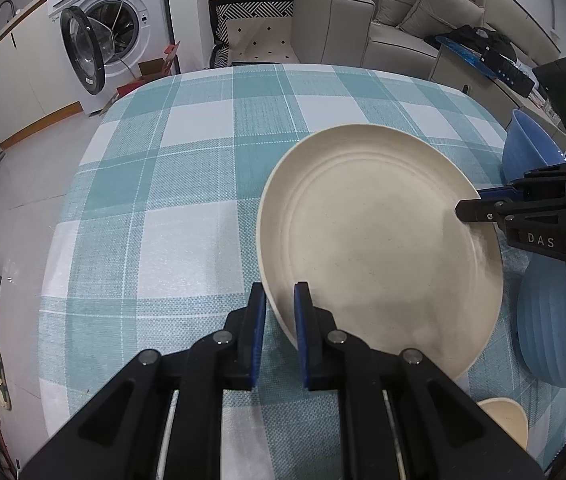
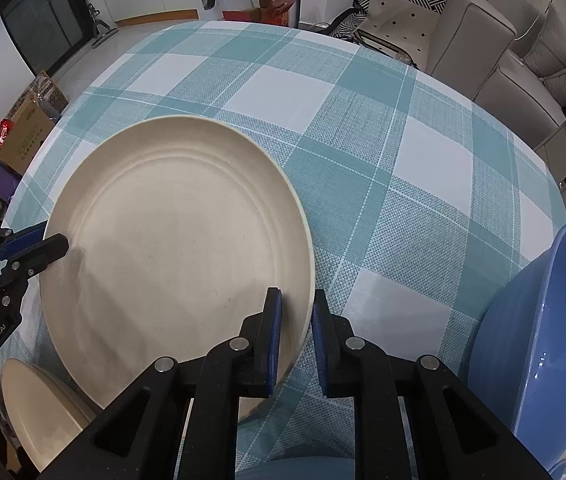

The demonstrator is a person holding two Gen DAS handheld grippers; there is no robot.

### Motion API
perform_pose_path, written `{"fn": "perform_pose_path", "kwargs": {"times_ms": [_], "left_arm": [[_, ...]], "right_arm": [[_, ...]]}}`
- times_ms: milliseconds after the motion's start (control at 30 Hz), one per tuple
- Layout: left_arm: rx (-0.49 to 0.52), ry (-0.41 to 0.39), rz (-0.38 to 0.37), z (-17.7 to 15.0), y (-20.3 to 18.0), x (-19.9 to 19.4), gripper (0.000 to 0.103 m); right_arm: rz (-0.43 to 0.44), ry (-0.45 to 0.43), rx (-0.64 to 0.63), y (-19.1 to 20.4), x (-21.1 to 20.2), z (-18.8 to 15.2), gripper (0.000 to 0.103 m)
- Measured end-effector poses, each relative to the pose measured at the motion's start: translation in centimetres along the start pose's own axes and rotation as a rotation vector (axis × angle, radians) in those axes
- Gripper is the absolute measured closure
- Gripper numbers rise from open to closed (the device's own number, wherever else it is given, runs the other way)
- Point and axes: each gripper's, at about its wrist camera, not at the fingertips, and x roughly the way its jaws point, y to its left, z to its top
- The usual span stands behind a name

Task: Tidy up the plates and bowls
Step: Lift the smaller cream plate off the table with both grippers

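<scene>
Now your left gripper (image 1: 279, 300) pinches the near rim of the cream plate (image 1: 379, 240), and your right gripper (image 2: 297, 308) is clamped on the opposite edge, jaws narrow, holding the plate over the checked tablecloth (image 2: 363, 140). Only your left view shows the ribbed blue bowl (image 1: 551, 328) beside the plate; only your right view shows a second cream plate (image 2: 39, 408) under its near-left edge and the smooth blue bowl (image 2: 543, 340).

White letters "DAS" stand on the black body of the right gripper (image 1: 469, 210), behind its fingers (image 1: 479, 213). "GenRobot.AI" runs in white along the black body of the left gripper (image 2: 53, 246), well back from its fingers (image 2: 49, 245). The washing machine's (image 1: 115, 20) labels are too small to read.
</scene>
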Motion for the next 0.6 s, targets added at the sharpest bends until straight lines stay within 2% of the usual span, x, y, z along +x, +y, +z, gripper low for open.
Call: {"fn": "perform_pose_path", "kwargs": {"times_ms": [600], "left_arm": [[-0.014,-0.029,0.002,0.2,0.4,-1.2,0.091]], "right_arm": [[-0.005,-0.024,0.0,0.4,-1.5,0.1,0.09]]}}
